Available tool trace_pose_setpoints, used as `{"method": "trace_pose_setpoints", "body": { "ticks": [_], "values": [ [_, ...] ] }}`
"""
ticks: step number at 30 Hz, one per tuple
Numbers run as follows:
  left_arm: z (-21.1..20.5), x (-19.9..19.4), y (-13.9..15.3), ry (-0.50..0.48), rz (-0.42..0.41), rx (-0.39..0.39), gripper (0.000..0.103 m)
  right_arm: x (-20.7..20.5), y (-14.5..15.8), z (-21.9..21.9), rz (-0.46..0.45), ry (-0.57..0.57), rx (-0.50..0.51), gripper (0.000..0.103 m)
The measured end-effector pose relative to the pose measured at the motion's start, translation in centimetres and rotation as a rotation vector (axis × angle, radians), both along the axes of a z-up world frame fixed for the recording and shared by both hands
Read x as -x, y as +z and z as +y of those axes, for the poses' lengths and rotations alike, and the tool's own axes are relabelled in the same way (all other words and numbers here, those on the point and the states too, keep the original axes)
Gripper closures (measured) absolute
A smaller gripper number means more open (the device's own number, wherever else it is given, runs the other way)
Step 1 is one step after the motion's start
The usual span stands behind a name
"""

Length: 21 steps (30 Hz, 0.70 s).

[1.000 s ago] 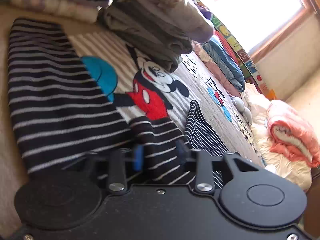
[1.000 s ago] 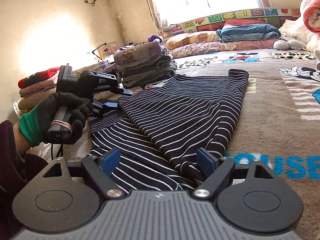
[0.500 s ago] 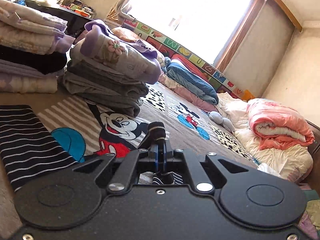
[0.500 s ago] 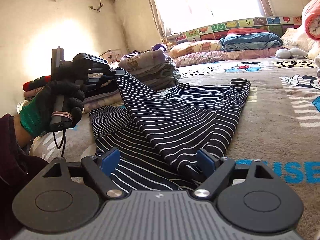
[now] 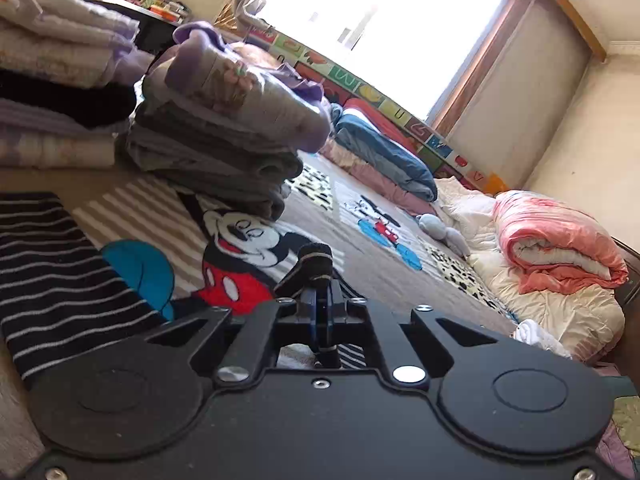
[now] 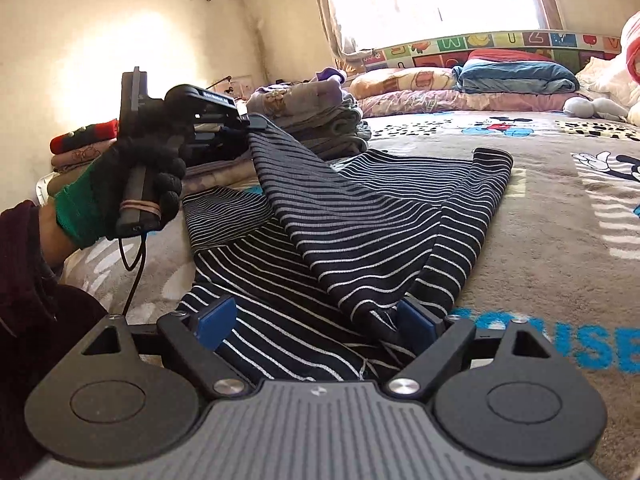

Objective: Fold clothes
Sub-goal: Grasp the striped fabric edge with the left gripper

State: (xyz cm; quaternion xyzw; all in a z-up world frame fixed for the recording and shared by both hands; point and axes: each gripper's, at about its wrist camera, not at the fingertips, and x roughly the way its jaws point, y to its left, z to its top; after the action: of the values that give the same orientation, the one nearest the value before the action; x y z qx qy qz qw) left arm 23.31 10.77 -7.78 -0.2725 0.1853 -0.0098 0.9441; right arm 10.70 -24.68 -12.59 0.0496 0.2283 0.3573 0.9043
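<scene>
Draping navy white-striped garment (image 6: 360, 232), one corner lifted by clamped left tongs (image 6: 248, 123), right tongs (image 6: 316, 324) wide.

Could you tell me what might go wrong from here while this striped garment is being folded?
The left gripper pinches only the edge of the lifted sleeve, so it may slip out mid-fold. The right gripper is open over the striped garment without holding it, so the body may drag and bunch. The folded stack sits close behind and could be bumped.

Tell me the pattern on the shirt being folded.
Dark navy shirt with thin white stripes; the right wrist view shows it best.
</scene>
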Motion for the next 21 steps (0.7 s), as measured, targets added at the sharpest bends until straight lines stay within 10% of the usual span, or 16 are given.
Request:
{"method": "trace_pose_setpoints", "body": {
  "ticks": [21],
  "values": [
    [1.6, -0.4, -3.0, 0.09, 0.229, 0.041, 0.081, -2.9, 3.1, 0.7, -0.038, 0.014, 0.077, 0.014]
  ]
}}
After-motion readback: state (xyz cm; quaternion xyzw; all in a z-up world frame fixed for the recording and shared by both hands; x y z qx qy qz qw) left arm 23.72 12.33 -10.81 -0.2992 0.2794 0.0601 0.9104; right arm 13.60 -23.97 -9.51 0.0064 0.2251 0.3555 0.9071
